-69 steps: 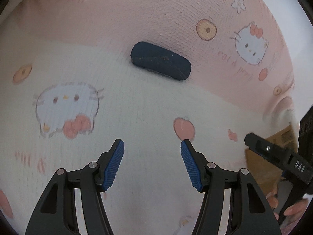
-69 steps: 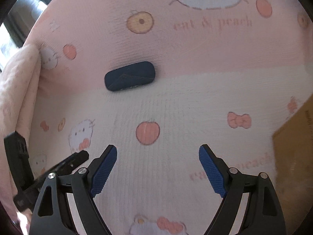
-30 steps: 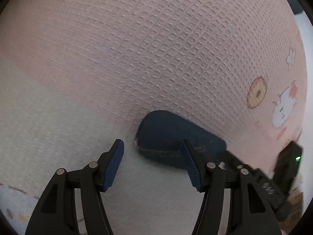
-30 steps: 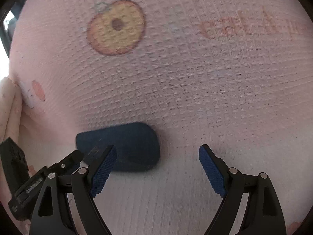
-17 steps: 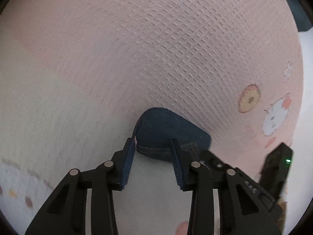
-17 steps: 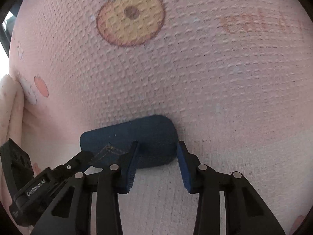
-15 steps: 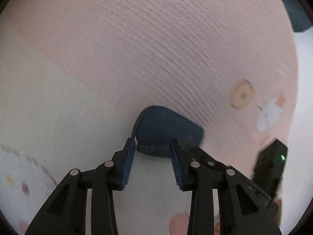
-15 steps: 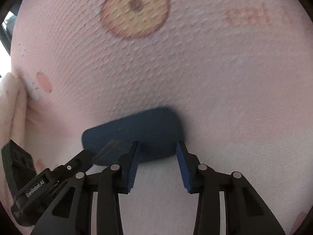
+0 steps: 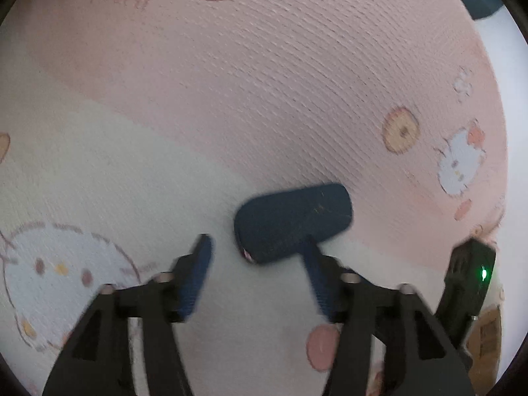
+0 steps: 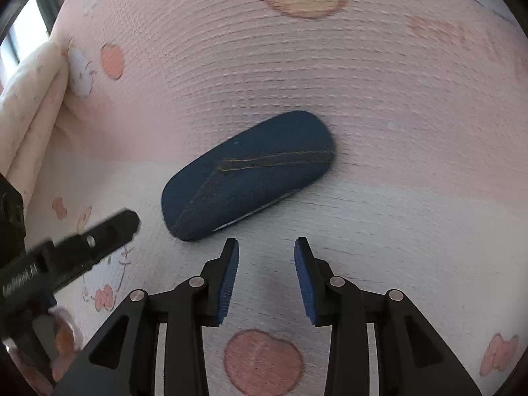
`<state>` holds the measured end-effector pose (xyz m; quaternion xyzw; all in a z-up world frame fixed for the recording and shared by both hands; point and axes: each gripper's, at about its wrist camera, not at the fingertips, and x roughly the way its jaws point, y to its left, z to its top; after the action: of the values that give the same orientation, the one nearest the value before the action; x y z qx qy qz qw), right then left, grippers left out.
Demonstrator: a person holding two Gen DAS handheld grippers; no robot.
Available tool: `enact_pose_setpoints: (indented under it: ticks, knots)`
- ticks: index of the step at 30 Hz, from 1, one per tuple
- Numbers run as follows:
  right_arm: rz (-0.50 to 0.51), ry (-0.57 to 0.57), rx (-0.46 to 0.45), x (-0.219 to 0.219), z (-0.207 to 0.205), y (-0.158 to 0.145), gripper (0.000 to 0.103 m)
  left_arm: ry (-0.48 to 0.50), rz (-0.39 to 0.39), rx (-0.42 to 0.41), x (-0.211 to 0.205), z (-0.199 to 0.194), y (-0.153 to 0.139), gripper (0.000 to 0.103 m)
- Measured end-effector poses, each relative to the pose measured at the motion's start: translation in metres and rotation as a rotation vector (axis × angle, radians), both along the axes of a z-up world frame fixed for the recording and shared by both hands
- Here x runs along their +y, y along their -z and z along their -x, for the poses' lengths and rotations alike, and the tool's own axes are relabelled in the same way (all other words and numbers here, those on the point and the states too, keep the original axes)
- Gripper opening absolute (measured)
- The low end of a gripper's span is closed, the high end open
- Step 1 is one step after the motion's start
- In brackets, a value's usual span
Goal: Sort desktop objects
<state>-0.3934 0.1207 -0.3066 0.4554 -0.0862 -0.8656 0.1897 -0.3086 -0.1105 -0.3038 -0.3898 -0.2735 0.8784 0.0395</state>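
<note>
A dark blue denim glasses case (image 10: 247, 175) lies flat on the pink and cream cartoon-print cloth (image 10: 379, 105). My right gripper (image 10: 266, 242) hangs just short of its near edge. Its jaws are narrow and opening, with only cloth between them. In the left wrist view the case (image 9: 293, 221) sits just past my left gripper (image 9: 255, 244). Those jaws are opening wide. The right fingertip (image 9: 308, 247) overlaps the case's near edge, and the pads press on nothing. One left finger (image 10: 99, 234) shows at the left of the right wrist view.
A folded edge of the cloth (image 10: 29, 105) rises at the left in the right wrist view. A brown cardboard box (image 9: 485, 340) stands at the lower right in the left wrist view, behind the black body of the right gripper (image 9: 468, 280).
Half a second ago both grippers stood narrowed at the case's two ends. Both have since drawn back; the left jaws have spread wide, and the case lies free, turned somewhat.
</note>
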Motion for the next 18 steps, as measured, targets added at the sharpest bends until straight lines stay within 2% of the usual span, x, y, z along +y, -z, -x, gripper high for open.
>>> enact_pose_setpoints:
  ticks: [1, 3, 5, 9, 11, 13, 14, 15, 18]
  knots:
    - [0.012, 0.021, -0.008, 0.004, 0.002, 0.001, 0.047, -0.003, -0.007, 0.003, -0.005, 0.007, -0.001, 0.065]
    - [0.047, 0.076, -0.025, 0.013, 0.006, 0.003, 0.060, 0.006, -0.025, 0.005, -0.009, 0.020, -0.003, 0.066]
    - [0.095, 0.136, -0.047, 0.024, 0.010, 0.005, 0.060, 0.035, -0.028, 0.002, -0.009, 0.039, -0.003, 0.066]
    - [0.244, 0.236, -0.096, 0.039, 0.015, 0.009, 0.061, 0.088, 0.012, -0.040, -0.009, 0.071, 0.003, 0.066]
    - [0.338, 0.283, -0.112, 0.048, 0.017, 0.014, 0.068, 0.106, 0.023, -0.050, -0.004, 0.078, 0.006, 0.066]
    - [0.417, 0.319, -0.104, 0.053, 0.016, 0.017, 0.079, 0.103, 0.034, -0.062, -0.003, 0.078, 0.009, 0.066]
    - [0.447, 0.336, -0.100, 0.054, 0.016, 0.019, 0.080, 0.100, 0.020, -0.066, -0.002, 0.075, 0.012, 0.065]
    - [0.445, 0.349, -0.096, 0.053, 0.016, 0.018, 0.080, 0.103, -0.012, -0.069, -0.002, 0.072, 0.015, 0.065]
    - [0.414, 0.371, -0.086, 0.042, 0.017, 0.016, 0.083, 0.100, -0.028, -0.074, 0.001, 0.066, 0.019, 0.065]
